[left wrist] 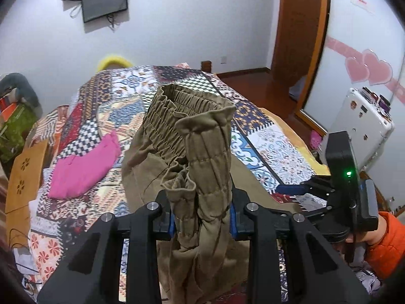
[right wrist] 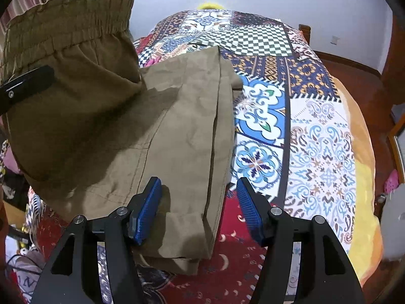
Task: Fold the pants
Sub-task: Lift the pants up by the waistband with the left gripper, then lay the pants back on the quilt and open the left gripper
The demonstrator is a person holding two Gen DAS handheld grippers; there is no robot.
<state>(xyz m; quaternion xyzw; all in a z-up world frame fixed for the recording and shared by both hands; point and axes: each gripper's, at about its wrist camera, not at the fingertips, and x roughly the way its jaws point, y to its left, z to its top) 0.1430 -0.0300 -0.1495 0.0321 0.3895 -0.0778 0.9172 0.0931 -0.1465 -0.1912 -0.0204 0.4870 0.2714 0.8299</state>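
Pants point(right wrist: 177, 131) are being folded on the bed point(right wrist: 316, 131): legs are lying doubled, while the waistband point(left wrist: 202, 152) is being pinched aloft by left gripper point(left wrist: 201, 215) jaws; right gripper point(right wrist: 200, 210) jaws are being held spread.

— Anything readable showing up?
— Barely: a white cloth point(right wrist: 26, 282) is lying at the bottom left of the right wrist view, showing a large "N". A white sign point(left wrist: 362, 3) on the wall is carrying red print, too blurred to read.
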